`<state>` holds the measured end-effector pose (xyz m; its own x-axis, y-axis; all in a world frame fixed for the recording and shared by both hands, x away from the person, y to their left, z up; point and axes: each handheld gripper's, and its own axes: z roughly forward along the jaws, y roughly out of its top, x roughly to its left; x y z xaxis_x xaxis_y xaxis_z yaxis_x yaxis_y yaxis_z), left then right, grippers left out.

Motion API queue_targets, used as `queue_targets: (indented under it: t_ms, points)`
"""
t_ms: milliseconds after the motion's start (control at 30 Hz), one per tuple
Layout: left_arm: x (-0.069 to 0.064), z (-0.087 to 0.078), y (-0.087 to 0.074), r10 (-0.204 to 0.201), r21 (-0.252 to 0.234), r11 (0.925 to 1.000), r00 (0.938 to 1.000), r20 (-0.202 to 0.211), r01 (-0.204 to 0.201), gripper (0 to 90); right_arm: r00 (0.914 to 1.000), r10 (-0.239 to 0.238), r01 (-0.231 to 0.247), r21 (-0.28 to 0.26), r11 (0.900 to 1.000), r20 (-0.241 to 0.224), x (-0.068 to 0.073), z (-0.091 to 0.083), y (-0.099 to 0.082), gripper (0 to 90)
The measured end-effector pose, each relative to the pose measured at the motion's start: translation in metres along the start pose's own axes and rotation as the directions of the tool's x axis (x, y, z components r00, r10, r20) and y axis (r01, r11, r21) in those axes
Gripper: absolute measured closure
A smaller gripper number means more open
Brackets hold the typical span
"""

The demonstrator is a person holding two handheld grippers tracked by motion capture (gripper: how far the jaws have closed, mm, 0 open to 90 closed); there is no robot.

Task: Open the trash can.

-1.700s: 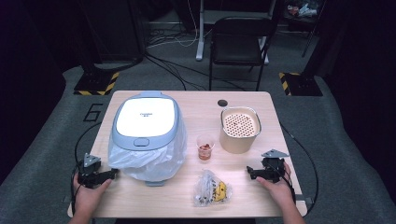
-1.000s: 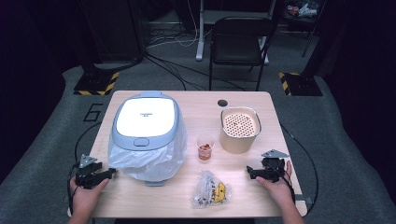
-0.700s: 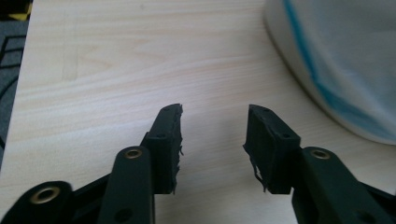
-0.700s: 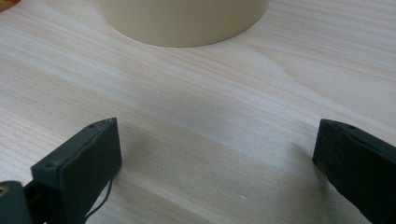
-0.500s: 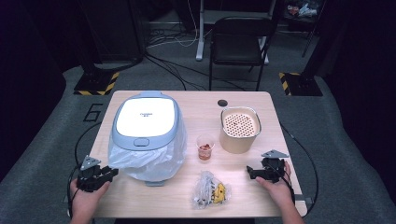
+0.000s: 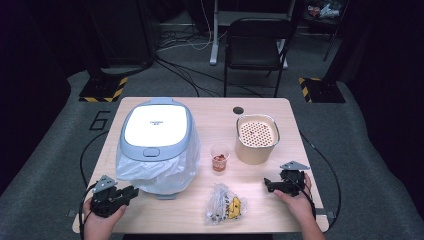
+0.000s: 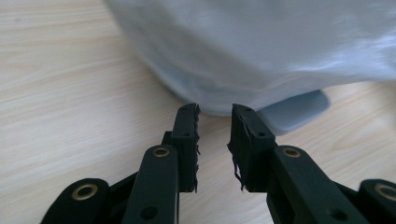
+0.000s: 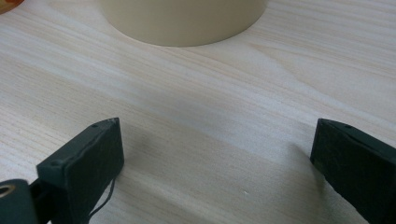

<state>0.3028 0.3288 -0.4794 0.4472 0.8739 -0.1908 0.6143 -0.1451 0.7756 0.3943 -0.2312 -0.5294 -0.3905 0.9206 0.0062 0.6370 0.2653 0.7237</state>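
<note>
With my left tongs (image 6: 131, 191) half closed on nothing and my right tongs (image 6: 268, 184) released on the bench (image 6: 210, 112), I should approach the near-left bin (image 6: 156, 137) low, nipping only its bag (image 6: 165, 172).

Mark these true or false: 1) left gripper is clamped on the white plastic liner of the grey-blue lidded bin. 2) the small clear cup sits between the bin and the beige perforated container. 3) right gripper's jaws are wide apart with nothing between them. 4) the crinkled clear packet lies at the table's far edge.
1) False. The left gripper has narrowed jaws with a gap and nothing in it; the white plastic liner hangs beyond the tips.
2) True. The small clear cup stands between the grey-blue lidded bin and the beige perforated container.
3) True. The right gripper is open over bare light wooden table.
4) False. The crinkled clear packet lies near the person's edge, between both hands.
</note>
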Motion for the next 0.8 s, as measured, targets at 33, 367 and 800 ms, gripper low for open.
queue_targets:
  t_ms: [33,367,800]
  points:
    - [-0.003,0.0,0.0,0.005,-0.005,1.0,1.0,0.008,-0.005,73.7,1.0,0.0,0.0,0.0,1.0,0.0,0.0,0.0,0.0,1.9]
    - [-0.019,0.013,-0.001,0.072,0.015,0.9972,0.9936,0.087,-0.074,84.4,1.0,-0.001,0.001,0.0,1.0,0.0,0.0,0.0,0.0,2.0]
    - [-0.049,0.035,-0.001,0.027,0.061,0.9975,0.9888,0.147,-0.036,87.0,1.0,0.004,-0.004,0.001,1.0,0.0,0.0,0.0,0.0,2.1]
